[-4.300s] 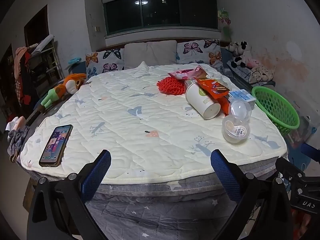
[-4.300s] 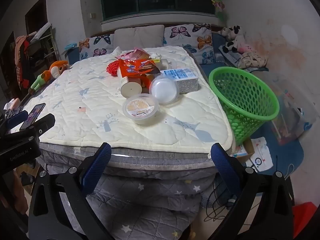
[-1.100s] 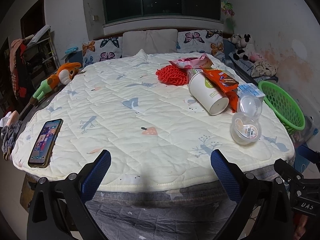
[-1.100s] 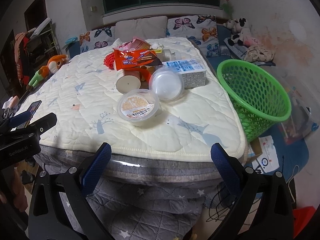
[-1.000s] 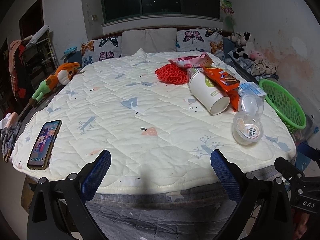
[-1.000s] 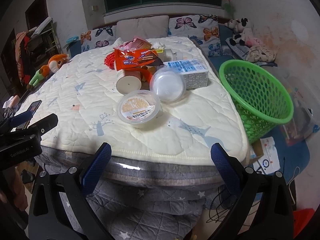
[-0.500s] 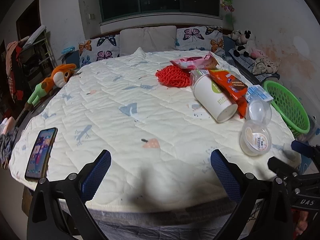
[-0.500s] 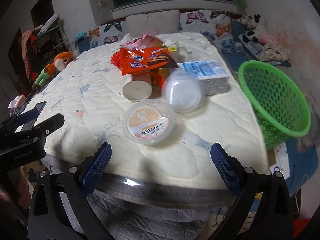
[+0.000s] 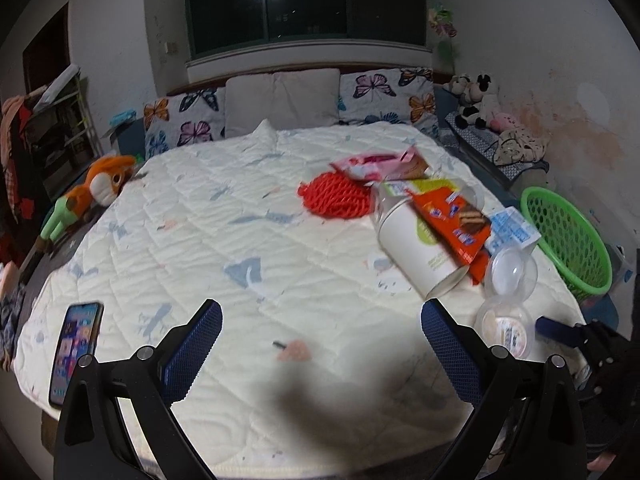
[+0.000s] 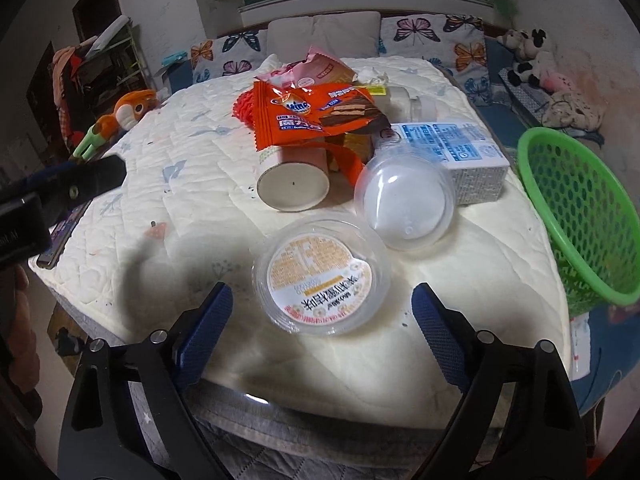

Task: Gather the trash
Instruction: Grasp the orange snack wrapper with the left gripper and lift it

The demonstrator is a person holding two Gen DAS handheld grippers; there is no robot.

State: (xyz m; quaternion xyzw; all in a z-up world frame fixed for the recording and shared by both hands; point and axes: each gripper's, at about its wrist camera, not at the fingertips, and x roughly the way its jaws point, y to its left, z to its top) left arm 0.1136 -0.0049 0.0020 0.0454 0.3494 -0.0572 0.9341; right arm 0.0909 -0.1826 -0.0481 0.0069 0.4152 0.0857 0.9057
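Trash lies on the bed's right side. A clear sealed cup with an orange label (image 10: 320,276) sits nearest, with a clear dome lid (image 10: 404,200) behind it. A paper cup on its side (image 10: 294,184), an orange snack wrapper (image 10: 312,114), a pink wrapper (image 10: 316,70), a red net (image 9: 334,196) and a blue-white carton (image 10: 452,148) lie beyond. My right gripper (image 10: 322,316) is open and empty, just in front of the sealed cup. My left gripper (image 9: 320,340) is open and empty over bare quilt. A green basket (image 10: 580,216) stands off the bed's right edge.
A phone (image 9: 76,352) lies at the bed's front left corner. An orange plush toy (image 9: 96,188) rests at the left edge. Pillows (image 9: 280,100) line the headboard. Plush toys (image 9: 476,96) sit along the right wall. A rack with clothes (image 9: 36,140) stands at left.
Both grippers have moved forward over the bed. The right gripper has come close to the sealed cup. The left gripper now hovers over the quilt's front middle.
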